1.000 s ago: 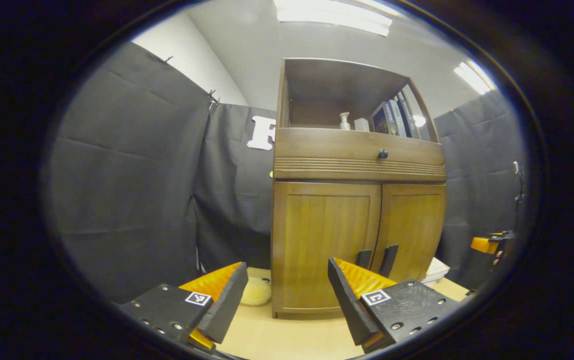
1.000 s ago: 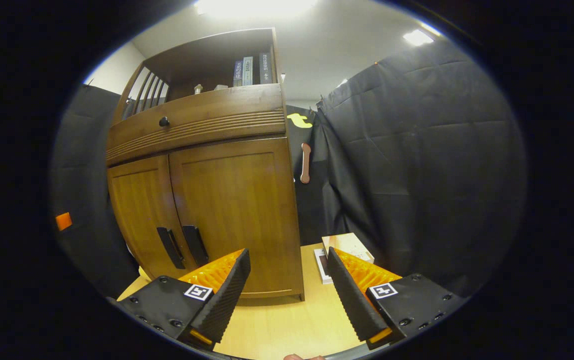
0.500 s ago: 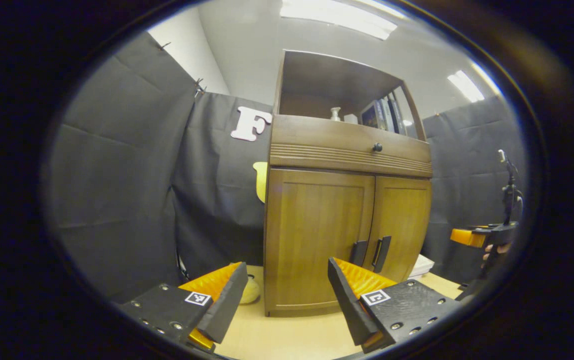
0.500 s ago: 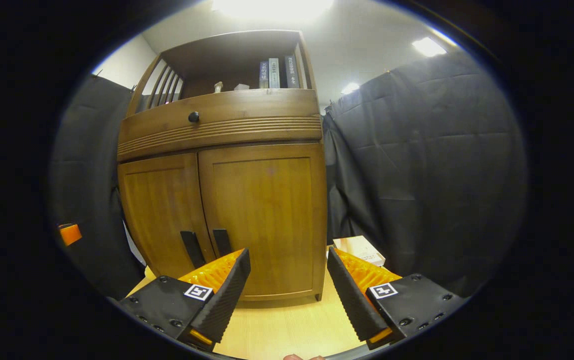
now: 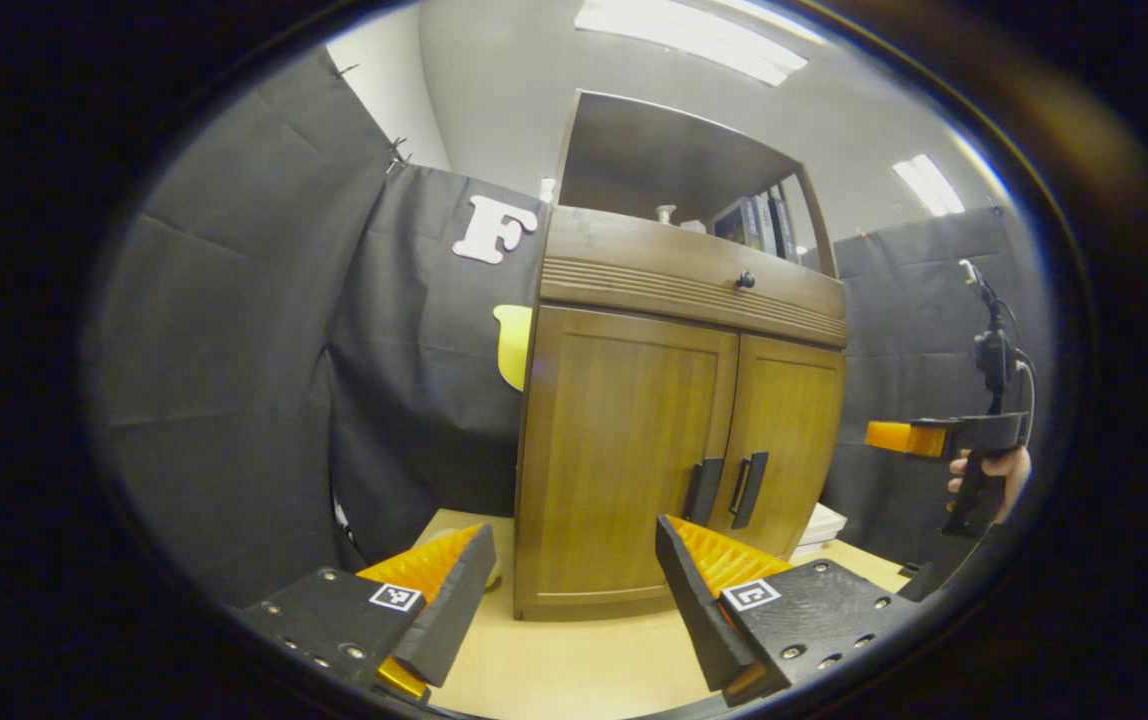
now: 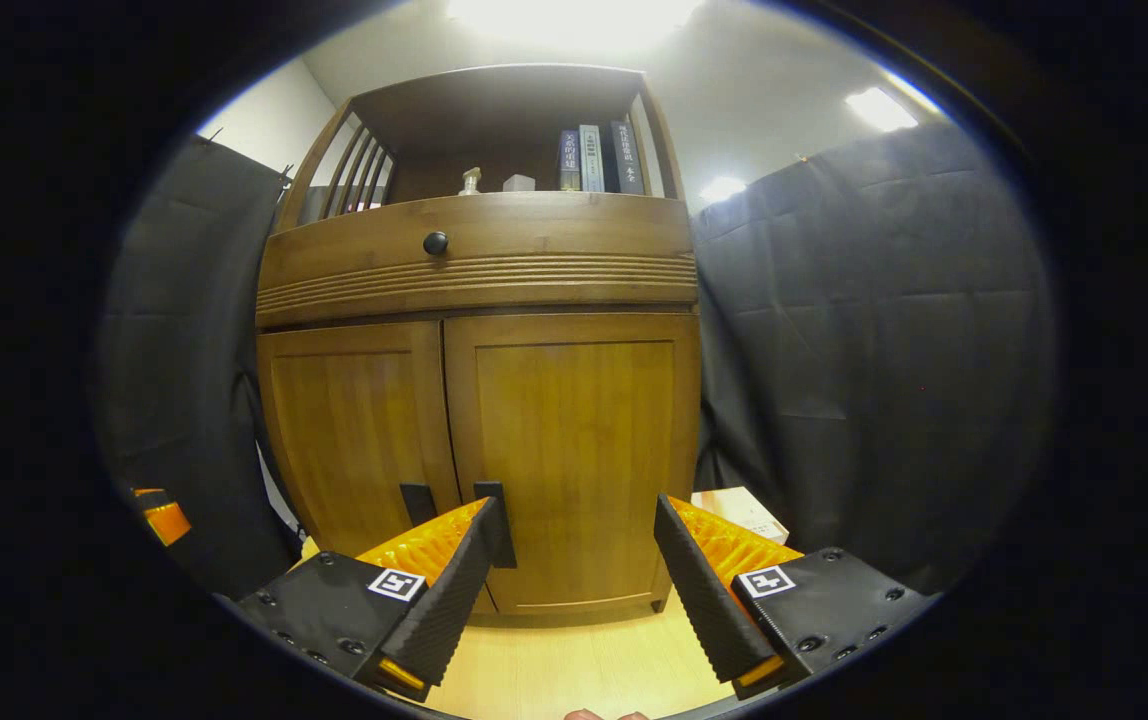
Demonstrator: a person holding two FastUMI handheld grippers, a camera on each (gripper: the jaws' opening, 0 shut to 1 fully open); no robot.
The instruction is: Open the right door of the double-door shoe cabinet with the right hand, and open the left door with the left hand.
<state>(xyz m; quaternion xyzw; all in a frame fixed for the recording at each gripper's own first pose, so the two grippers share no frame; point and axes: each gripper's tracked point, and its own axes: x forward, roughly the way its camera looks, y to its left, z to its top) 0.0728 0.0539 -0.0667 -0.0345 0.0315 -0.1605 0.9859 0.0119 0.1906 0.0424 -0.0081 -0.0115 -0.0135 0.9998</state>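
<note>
Right gripper view, at the bottom of the frame: the right gripper (image 6: 574, 580) has its fingers spread wide with nothing between them, above the pale wood floor (image 6: 584, 670). Its left finger (image 6: 449, 590) overlaps the lower end of the right door's handle (image 6: 492, 505) in the picture, though whether it touches cannot be told. Beyond, filling the centre, stands the shoe cabinet (image 6: 479, 290) with both doors closed: the right door (image 6: 579, 440) at centre, the left door (image 6: 354, 430) to its left, the left door's handle (image 6: 418, 500) just beside the seam. In the left gripper view, the left gripper (image 5: 569, 600) at bottom centre is likewise spread and empty, well short of the cabinet at mid-frame, where both dark handles sit low beside the middle seam. At the right edge a hand (image 5: 994, 475) holds the other gripper. The doors look stiff, hinged on their outer edges, probably light to swing; the slim upright bar handles are the place to hold, and they seem smooth, so a firm pinch across the bar should serve. Books (image 6: 594, 158) stand on the open shelf, top of frame.
</note>
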